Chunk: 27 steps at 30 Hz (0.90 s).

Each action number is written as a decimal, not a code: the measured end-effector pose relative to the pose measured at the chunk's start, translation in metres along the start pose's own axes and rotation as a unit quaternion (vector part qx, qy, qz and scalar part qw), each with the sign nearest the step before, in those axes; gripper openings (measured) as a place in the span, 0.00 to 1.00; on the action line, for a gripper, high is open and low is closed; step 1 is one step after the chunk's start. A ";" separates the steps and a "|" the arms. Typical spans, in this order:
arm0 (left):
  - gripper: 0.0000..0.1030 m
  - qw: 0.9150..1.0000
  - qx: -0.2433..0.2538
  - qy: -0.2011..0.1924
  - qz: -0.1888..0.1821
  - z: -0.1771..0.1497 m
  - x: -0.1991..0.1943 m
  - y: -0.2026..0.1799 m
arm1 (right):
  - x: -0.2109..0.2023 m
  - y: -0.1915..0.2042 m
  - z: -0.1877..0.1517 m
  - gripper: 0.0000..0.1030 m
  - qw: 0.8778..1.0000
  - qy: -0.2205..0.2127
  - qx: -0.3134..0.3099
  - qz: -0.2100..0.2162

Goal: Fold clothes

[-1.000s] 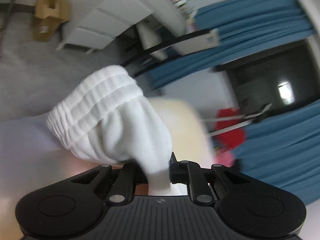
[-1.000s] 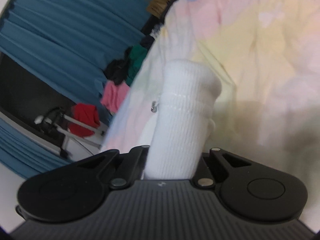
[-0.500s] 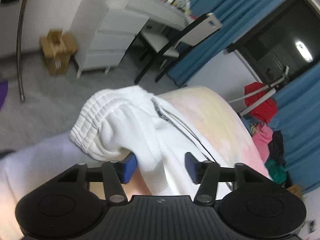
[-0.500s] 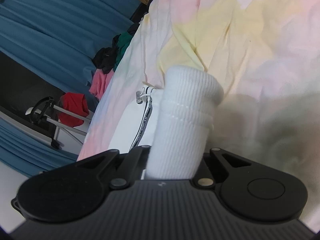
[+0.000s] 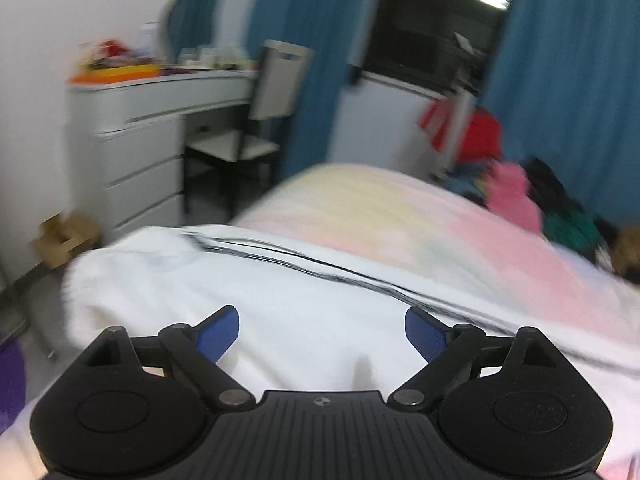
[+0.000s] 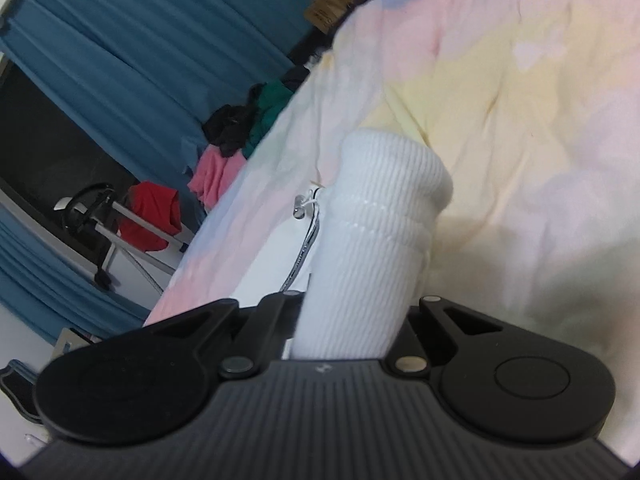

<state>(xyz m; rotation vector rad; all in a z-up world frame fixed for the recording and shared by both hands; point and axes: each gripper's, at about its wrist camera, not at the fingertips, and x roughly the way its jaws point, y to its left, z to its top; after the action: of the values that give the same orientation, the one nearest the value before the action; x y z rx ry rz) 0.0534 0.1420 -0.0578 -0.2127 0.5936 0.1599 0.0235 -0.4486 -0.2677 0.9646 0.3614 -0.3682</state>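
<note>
1. The bed (image 5: 440, 216) is seen across the middle of the left view under a pastel sheet.
2. The white garment (image 5: 248, 288) is spread over the bed's near end, low in the frame; folding is judged incomplete.
3. Its ribbed cuff (image 6: 380, 232) is clenched in the right claw (image 6: 352, 320).
4. The left claw (image 5: 322, 334) is held released above the cloth.

One white garment (image 5: 248, 304), one bed (image 5: 440, 224), one chair (image 5: 256, 128), one dresser (image 5: 132, 152), two grippers (image 5: 322, 334) (image 6: 352, 320).
</note>
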 end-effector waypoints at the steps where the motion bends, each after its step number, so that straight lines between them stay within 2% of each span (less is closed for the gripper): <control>1: 0.89 1.000 0.011 0.004 -0.005 -0.005 0.008 -0.009 | -0.001 -0.001 0.001 0.09 1.000 -0.002 -0.003 0.000; 6: 0.94 0.997 0.067 0.027 -0.030 -0.032 0.046 -0.051 | -0.001 0.002 0.000 0.09 1.000 -0.009 -0.026 -0.011; 12: 0.95 0.988 0.134 0.054 -0.060 -0.065 0.091 -0.103 | 0.001 0.020 -0.010 0.09 0.994 -0.023 -0.096 -0.051; 15: 0.95 0.982 0.163 0.060 -0.068 -0.076 0.101 -0.108 | 0.001 0.031 -0.013 0.09 0.990 -0.029 -0.122 -0.064; 17: 0.95 0.980 0.176 0.064 -0.072 -0.079 0.104 -0.107 | -0.002 0.043 -0.017 0.09 0.983 -0.043 -0.163 -0.073; 19: 0.95 0.981 0.166 0.071 -0.075 -0.072 0.106 -0.103 | -0.007 0.065 -0.027 0.10 0.966 -0.069 -0.232 -0.090; 21: 0.95 0.982 0.160 0.068 -0.073 -0.065 0.103 -0.097 | -0.016 0.096 -0.044 0.10 0.938 -0.107 -0.312 -0.105; 24: 0.95 0.985 0.146 0.062 -0.072 -0.051 0.097 -0.087 | -0.032 0.145 -0.076 0.10 0.887 -0.166 -0.419 -0.103; 27: 0.95 0.989 0.117 0.053 -0.073 -0.036 0.088 -0.073 | -0.049 0.190 -0.119 0.10 0.835 -0.203 -0.508 -0.058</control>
<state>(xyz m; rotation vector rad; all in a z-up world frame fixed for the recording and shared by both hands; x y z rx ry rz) 0.1217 0.0709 -0.1261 -0.0367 0.6952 -0.0644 0.0514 -0.2430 -0.1704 -0.1935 0.1733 -0.4067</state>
